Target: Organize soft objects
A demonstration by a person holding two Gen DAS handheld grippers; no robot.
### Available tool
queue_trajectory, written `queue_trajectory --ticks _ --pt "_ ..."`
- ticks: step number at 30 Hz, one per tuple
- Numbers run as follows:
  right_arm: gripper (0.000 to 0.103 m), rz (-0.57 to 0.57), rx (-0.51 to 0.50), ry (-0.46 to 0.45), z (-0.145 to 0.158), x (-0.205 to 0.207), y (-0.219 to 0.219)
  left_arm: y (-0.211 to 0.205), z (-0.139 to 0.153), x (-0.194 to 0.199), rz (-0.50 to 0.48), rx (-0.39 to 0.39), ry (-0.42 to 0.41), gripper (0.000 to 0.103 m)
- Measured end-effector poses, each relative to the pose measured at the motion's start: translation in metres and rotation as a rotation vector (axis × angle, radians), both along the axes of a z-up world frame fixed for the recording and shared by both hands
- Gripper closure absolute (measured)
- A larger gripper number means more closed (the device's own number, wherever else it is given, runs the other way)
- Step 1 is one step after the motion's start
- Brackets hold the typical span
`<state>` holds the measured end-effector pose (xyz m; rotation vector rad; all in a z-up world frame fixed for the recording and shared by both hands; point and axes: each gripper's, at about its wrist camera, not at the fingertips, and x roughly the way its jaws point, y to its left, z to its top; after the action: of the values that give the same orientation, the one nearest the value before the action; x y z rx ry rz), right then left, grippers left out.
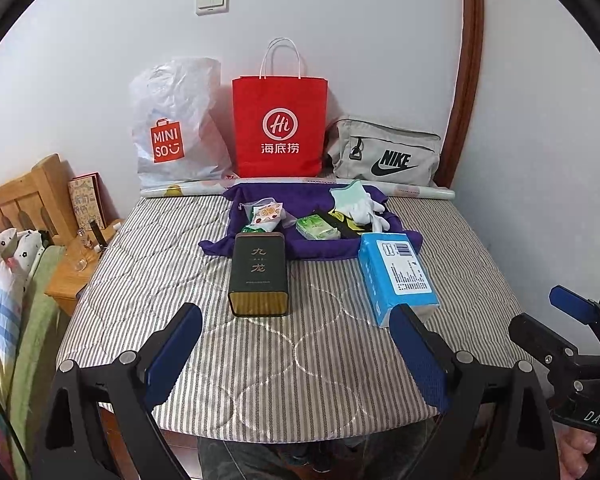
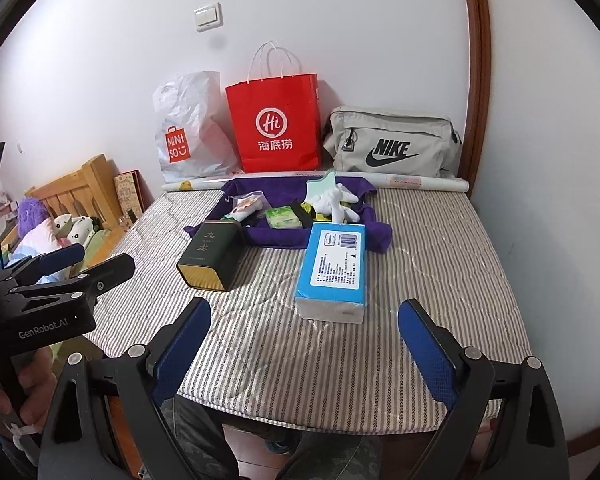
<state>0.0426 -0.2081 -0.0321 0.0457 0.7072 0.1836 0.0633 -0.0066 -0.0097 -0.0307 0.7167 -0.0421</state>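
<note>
Both grippers [image 1: 295, 356] [image 2: 306, 356] hover with jaws spread; risk: tissue pack [image 2: 334, 268] may crumple if pinched hard

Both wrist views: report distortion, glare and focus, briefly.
Left wrist view: strong fisheye bends the wooden door frame and leaves dark corners; lighting soft and even, shadows faint; tea tin sharp. Right wrist view: same curvature; slight sheen on the blue tissue pack; left gripper at the edge softer.

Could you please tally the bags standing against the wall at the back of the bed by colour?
White plastic bag: 1
Red paper bag: 1
Grey Nike bag: 1
Total: 3
</note>
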Motion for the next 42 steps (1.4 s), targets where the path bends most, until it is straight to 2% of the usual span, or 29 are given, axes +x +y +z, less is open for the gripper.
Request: queue_trajectory --ticks 42 --pt "0.009 -0.005 0.007 -0.023 0.006 -0.014 -0.005 -0.004 -0.004 -0.009 -0.004 0.003 0.004 0.008"
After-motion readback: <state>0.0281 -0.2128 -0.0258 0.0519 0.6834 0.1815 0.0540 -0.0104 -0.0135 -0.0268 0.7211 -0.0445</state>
